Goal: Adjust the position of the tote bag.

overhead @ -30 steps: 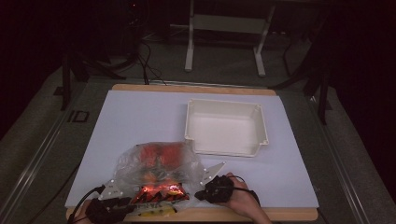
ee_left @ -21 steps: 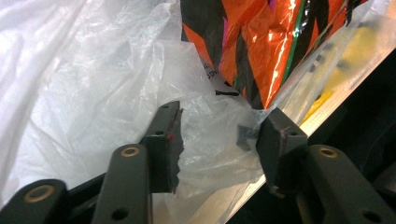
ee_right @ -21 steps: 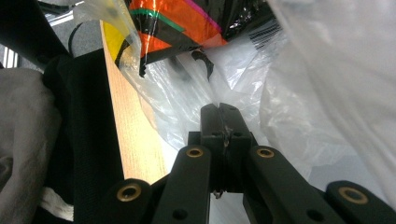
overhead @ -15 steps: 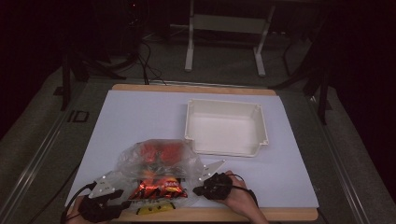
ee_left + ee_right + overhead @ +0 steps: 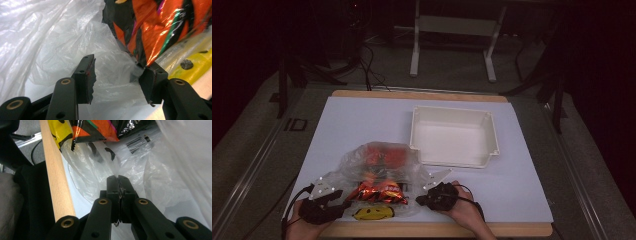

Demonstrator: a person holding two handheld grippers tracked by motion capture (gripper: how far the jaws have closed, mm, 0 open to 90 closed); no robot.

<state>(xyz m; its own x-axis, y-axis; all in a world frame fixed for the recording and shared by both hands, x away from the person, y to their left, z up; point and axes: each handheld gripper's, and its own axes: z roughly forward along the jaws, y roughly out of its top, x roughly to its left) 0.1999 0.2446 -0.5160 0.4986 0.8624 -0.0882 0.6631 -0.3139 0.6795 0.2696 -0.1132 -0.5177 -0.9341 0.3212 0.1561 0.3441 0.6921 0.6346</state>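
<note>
A clear plastic bag (image 5: 382, 167) lies near the table's front edge, holding orange foil snack packets (image 5: 379, 191) and a yellow smiley print (image 5: 372, 213). My left gripper (image 5: 343, 202) is at the bag's left corner. Its jaws have just been opening and now stand open, with loose bag film (image 5: 112, 75) between them and no pad pressing on it. The orange packet (image 5: 155, 32) lies just beyond the far pad. My right gripper (image 5: 421, 200) is at the bag's right side, shut (image 5: 121, 182) with a thin fold of the bag film pinched between its pads.
A white empty tray (image 5: 453, 114) stands behind the bag, right of centre. The table's wooden front edge (image 5: 55, 182) runs right beside my right gripper. Metal stand legs and cables stand on the floor beyond the table.
My left gripper's jaws have spread apart and the hand has slid slightly left along the front edge. The right gripper has stayed shut in place.
</note>
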